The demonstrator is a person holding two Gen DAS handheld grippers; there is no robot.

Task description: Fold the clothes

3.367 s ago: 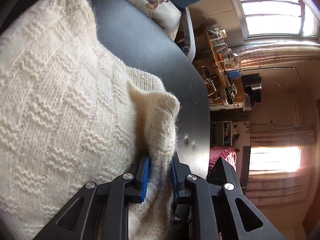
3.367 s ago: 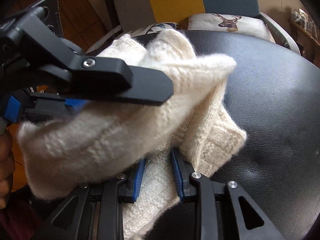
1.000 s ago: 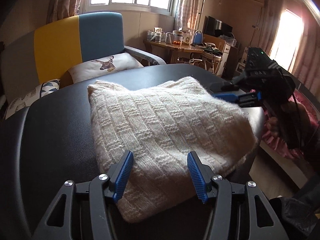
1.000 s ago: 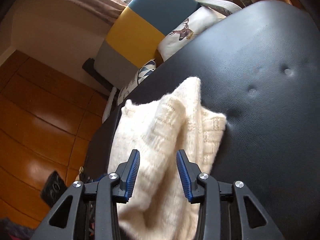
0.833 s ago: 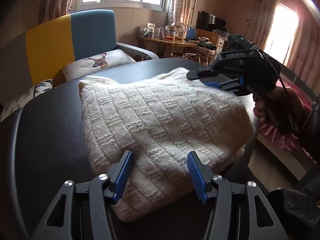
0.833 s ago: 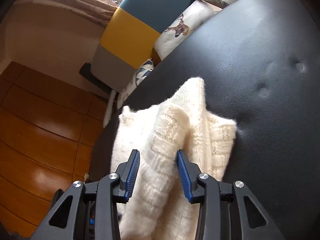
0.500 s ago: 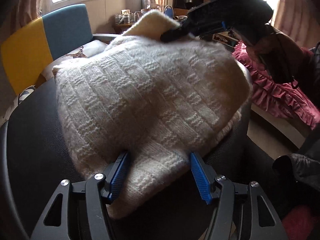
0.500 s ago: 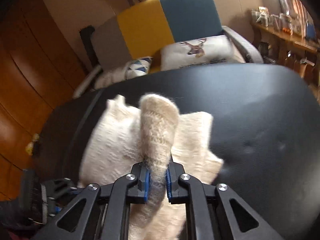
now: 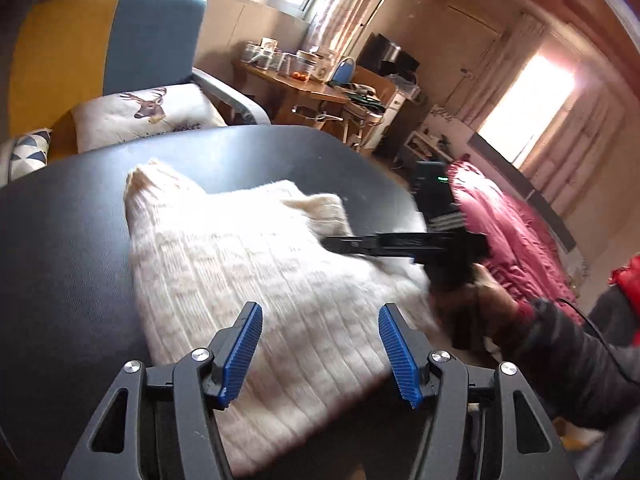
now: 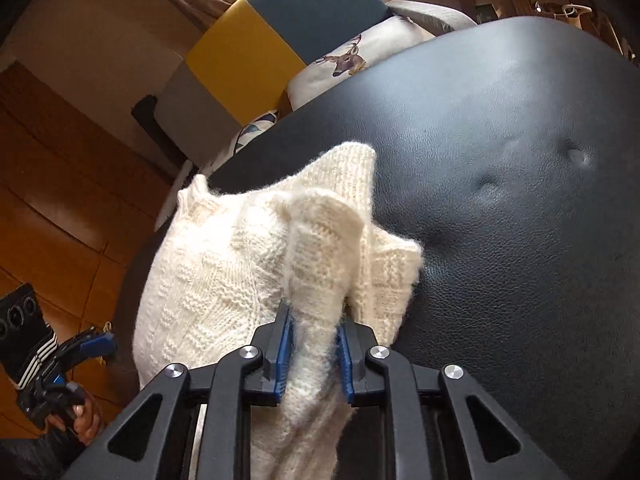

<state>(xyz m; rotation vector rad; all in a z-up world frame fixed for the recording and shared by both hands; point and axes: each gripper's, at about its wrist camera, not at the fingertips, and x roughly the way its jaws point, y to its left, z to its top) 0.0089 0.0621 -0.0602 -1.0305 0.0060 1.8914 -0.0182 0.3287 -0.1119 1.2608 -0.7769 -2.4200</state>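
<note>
There was one cream knitted sweater (image 9: 256, 280), folded, lying on one black padded table (image 9: 64, 248). It filled the middle of the left wrist view and the lower left of the right wrist view. Two grippers were in use. Behind the table stood one armchair (image 9: 108, 40) in yellow and blue, with one deer cushion (image 9: 152, 112) on its seat, in the upper left of the left wrist view.

The left gripper (image 9: 320, 354) was at the bottom of its own view and pointed across the near edge of the sweater. Its two blue pads stood wide apart and held nothing; whether they touched the knit below them I cannot tell, because the picture was blurred.

The right gripper (image 10: 312, 348) was held by a hand (image 9: 480, 292) with a dark sleeve, at the right of the left wrist view. It reached over the right edge of the sweater almost level. Its jaws were clenched on a raised fold of the sweater, which stood up between the blue pads.
</note>
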